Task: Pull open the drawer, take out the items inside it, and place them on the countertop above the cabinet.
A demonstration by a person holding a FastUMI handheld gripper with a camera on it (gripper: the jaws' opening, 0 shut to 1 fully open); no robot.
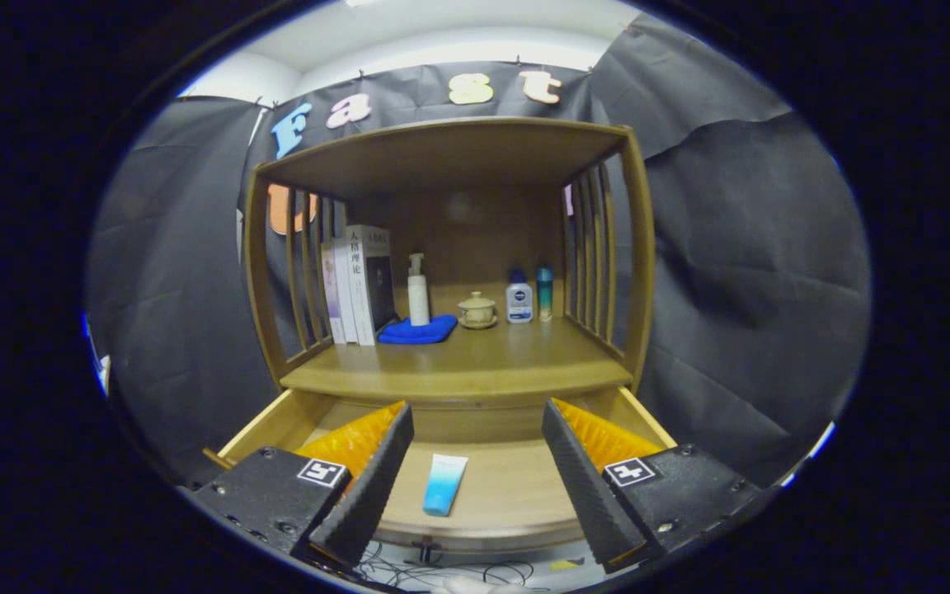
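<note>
Nearest the camera, the gripper (475, 462) hangs with its two fingers (376, 470) spread wide and nothing between the pads, a stance that suits coming down over something small. Between them, and a little toward the left one, a blue and white tube (445, 484) lies flat on the floor of the drawer (516, 495). The drawer already stands pulled out of the cabinet (450, 247), so the opening step looks done and the tube is what remains to be lifted; whether anything else lies in the drawer behind the fingers cannot be told. Loose cables (442, 569) trail on the floor below the drawer front.

Above the drawer, the countertop (483, 363) offers bare wood along its front, probably the easiest place to set the tube down. Farther back stand the books (357, 285) at the left, then a pump bottle (418, 290) beside a folded blue cloth (417, 331), a small lidded cup (477, 311), a white bottle (519, 299) and a teal bottle (544, 292). The shelf roof and slatted sides narrow the way in, so a lift should clear the countertop's front edge.
</note>
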